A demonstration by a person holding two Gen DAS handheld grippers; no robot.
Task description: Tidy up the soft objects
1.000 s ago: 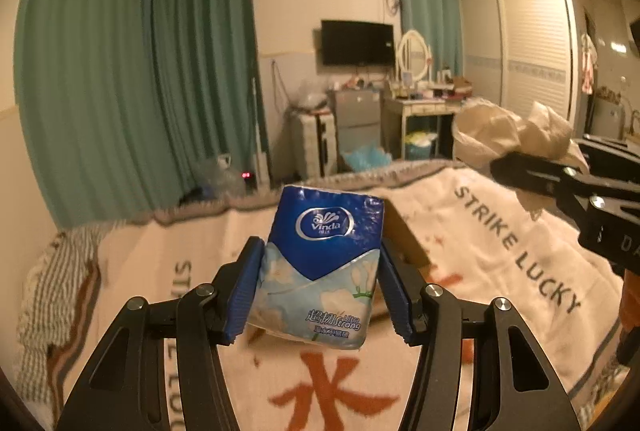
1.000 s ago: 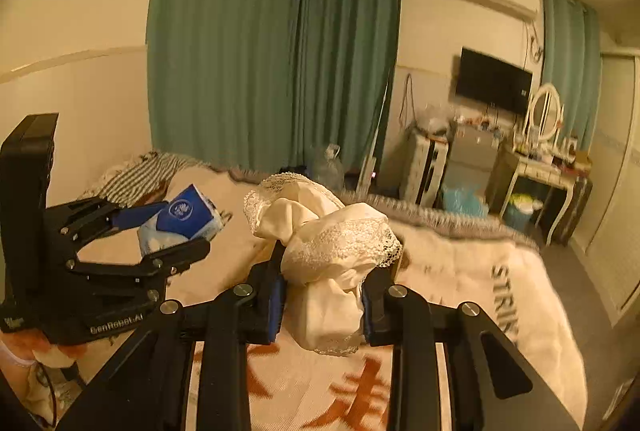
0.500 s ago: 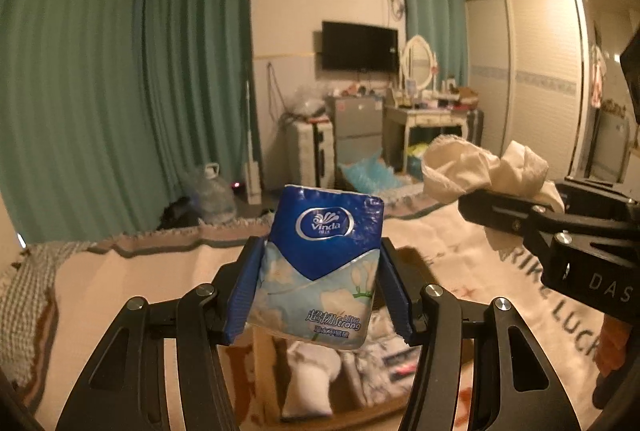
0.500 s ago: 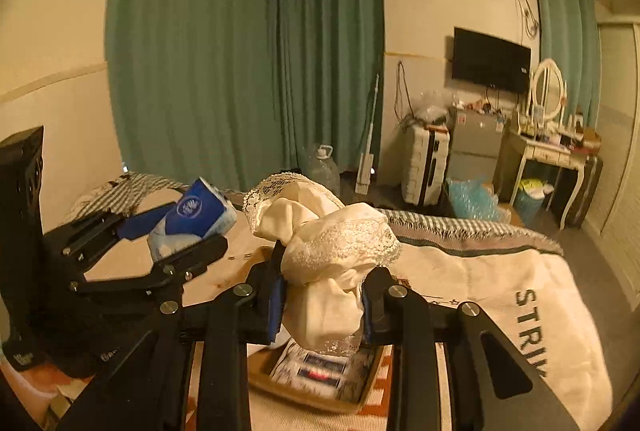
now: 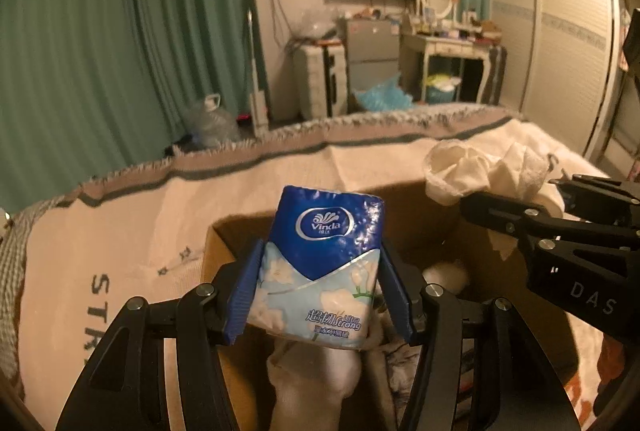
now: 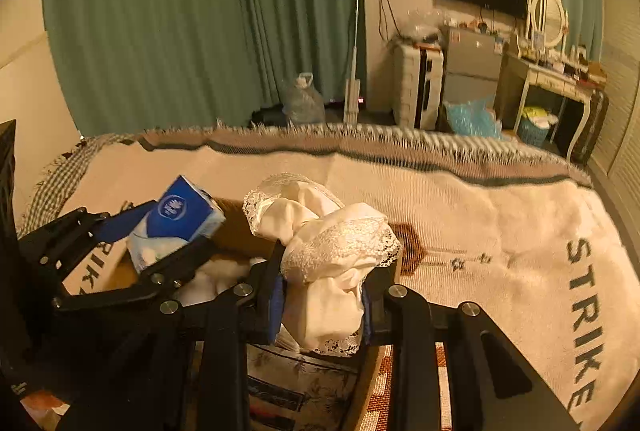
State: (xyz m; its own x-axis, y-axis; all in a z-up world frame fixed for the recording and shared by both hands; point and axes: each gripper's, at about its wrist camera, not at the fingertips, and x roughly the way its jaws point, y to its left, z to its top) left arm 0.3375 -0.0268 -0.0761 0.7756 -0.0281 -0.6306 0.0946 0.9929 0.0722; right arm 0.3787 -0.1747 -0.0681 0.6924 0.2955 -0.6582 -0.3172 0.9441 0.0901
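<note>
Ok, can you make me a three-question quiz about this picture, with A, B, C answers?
1. Where is the cardboard box?
A. on the bed blanket
B. on the desk
C. on the floor

2. What colour is the top of the tissue pack?
A. red
B. blue
C. green

3. What is the right gripper doing?
A. hanging open
B. pinching the curtain
C. squeezing a lacy white cloth

Answers:
1. A, the blanket lies all around the box.
2. B, the pack in the left gripper has a blue top.
3. C, the cloth sits pinched between its two fingers.
</note>
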